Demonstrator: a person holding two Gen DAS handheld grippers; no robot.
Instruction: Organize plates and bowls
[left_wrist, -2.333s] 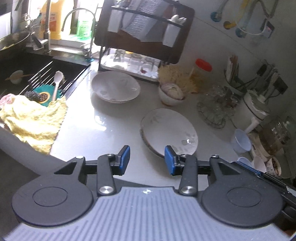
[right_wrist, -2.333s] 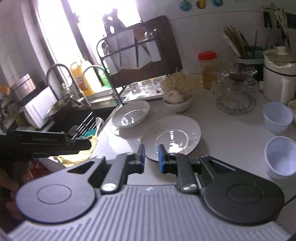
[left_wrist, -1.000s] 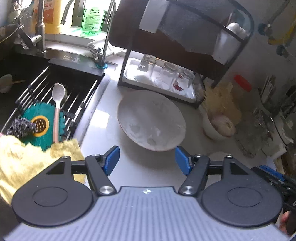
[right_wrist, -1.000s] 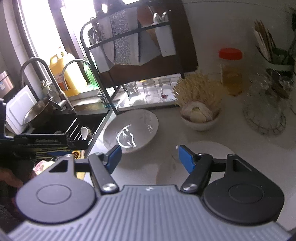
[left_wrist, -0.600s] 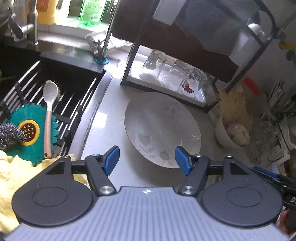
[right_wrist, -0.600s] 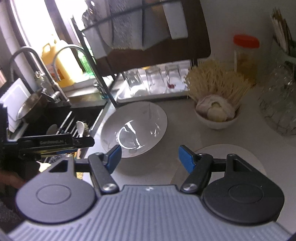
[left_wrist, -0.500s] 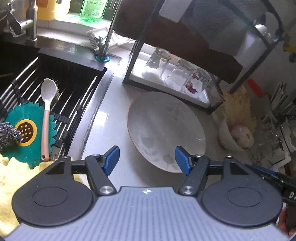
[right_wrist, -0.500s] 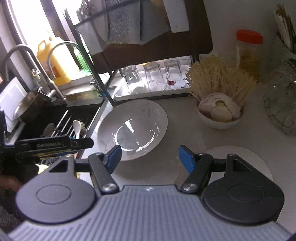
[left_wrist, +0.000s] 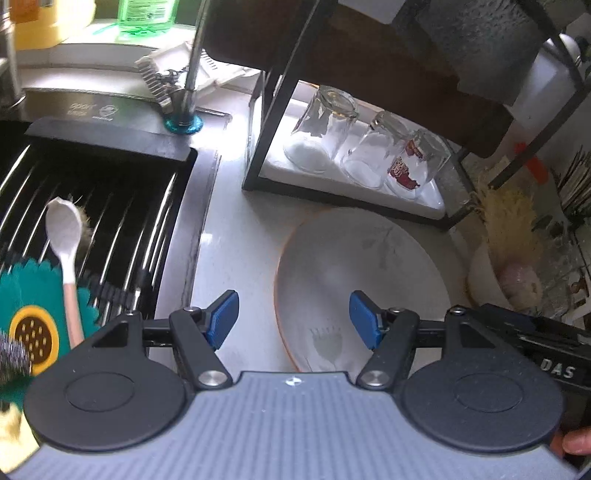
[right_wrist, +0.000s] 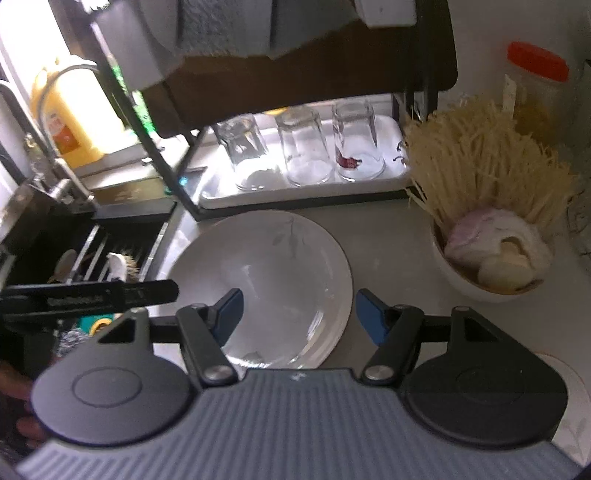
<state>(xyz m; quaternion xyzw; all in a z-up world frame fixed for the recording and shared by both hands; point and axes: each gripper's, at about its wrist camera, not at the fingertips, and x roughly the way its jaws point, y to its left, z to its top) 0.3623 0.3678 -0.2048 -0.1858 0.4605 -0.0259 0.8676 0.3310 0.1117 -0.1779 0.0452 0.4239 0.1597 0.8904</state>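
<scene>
A shallow white bowl-like plate (left_wrist: 362, 273) with a faint leaf print lies on the grey counter in front of the dish rack; it also shows in the right wrist view (right_wrist: 266, 280). My left gripper (left_wrist: 293, 319) is open and empty, its jaws straddling the plate's left rim from just above. My right gripper (right_wrist: 299, 314) is open and empty over the plate's right half. A second flat plate (right_wrist: 569, 402) peeks out at the lower right. A small white bowl (right_wrist: 476, 273) holding garlic stands to the right.
A black dish rack (left_wrist: 280, 96) with three upturned glasses (right_wrist: 303, 151) on its white tray stands behind the plate. The sink (left_wrist: 88, 221) with a spoon (left_wrist: 66, 251) and scrubbers lies left. A bundle of dry noodles (right_wrist: 480, 162) and a jar (right_wrist: 535, 85) stand right.
Both grippers have moved forward and down toward the shallow plate, which now looks larger between their jaws. Both stay wide open; at the earliest frames the jaws were narrower.
</scene>
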